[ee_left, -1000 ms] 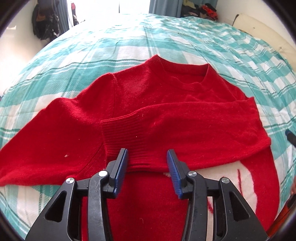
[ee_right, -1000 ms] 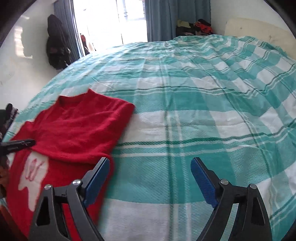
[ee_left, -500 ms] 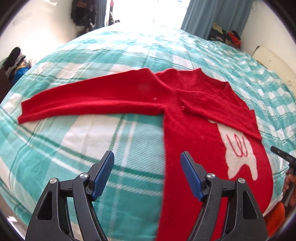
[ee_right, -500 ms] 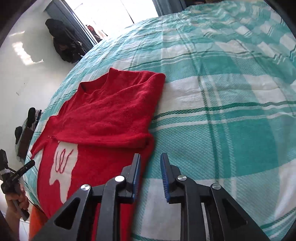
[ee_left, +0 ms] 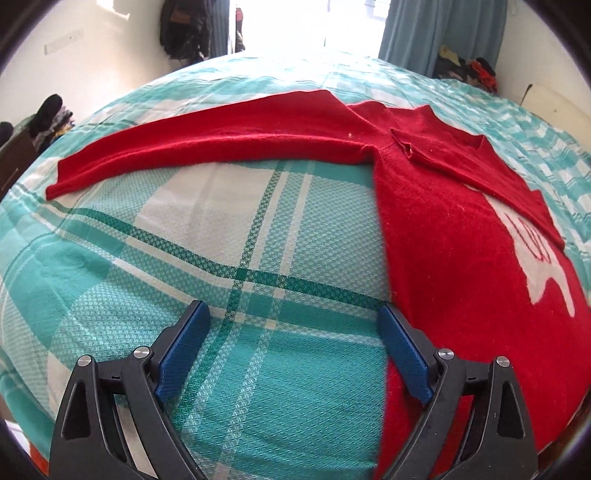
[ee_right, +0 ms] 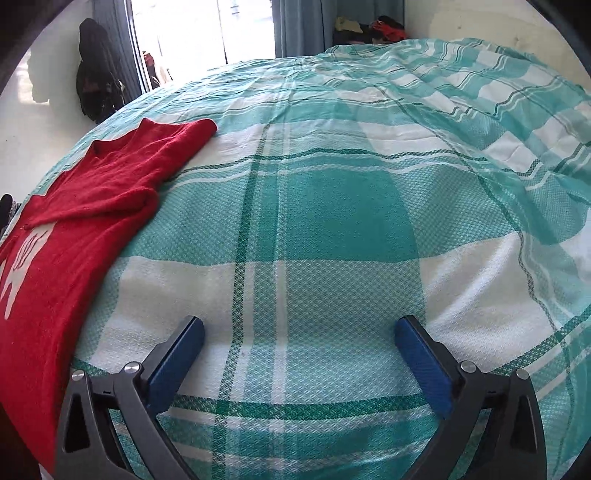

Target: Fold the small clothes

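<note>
A red sweater (ee_left: 454, 229) with a white figure on its front lies flat on the bed. Its right sleeve is folded across the chest; its left sleeve (ee_left: 207, 147) stretches straight out to the left. My left gripper (ee_left: 293, 321) is open and empty over bare bedspread, its right finger by the sweater's left side edge. In the right wrist view the sweater (ee_right: 74, 229) lies at the left. My right gripper (ee_right: 299, 334) is open and empty over bedspread to the right of it.
The bed carries a teal and white plaid spread (ee_right: 332, 221). Dark clothes hang by the bright window (ee_left: 184, 33), and a pile of clothes (ee_right: 369, 27) sits behind the bed. A beige board (ee_left: 554, 107) leans at the right.
My left gripper let go of the folded sleeve cuff, opened wide and drew back to the left. My right gripper closed near the sweater's side, then opened and shifted right.
</note>
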